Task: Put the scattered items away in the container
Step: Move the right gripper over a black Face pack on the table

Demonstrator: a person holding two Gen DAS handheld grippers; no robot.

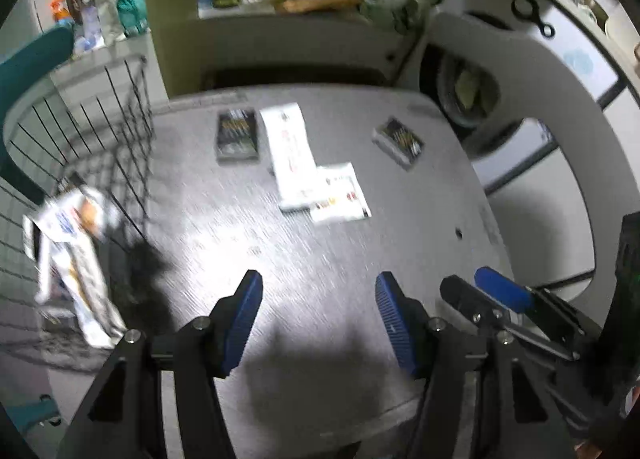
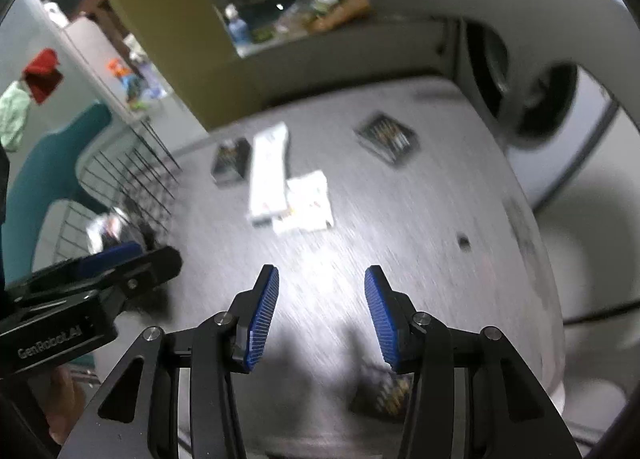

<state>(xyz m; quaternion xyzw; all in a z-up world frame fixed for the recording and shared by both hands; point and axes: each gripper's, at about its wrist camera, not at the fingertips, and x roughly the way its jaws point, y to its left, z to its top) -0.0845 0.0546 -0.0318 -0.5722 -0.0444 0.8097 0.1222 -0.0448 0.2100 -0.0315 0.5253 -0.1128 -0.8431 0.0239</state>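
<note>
Fingers [image 2: 262, 315] apart, packet [image 2: 384, 391] blurred, partly hidden

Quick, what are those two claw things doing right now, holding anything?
Left gripper: open, holding nothing, above the table.
Right gripper: open, holding nothing.

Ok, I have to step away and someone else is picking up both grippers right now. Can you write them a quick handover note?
Left gripper: open, holding nothing, above the near part of the grey table.
Right gripper: open, holding nothing, beside it.
Done: at least one white printed packet is in the black wire basket at the table's left.
Left on the table: long white box overlapping a white flat sachet, a dark packet left of the box, another dark packet to the right, and a blurred dark packet close under the right gripper.
</note>
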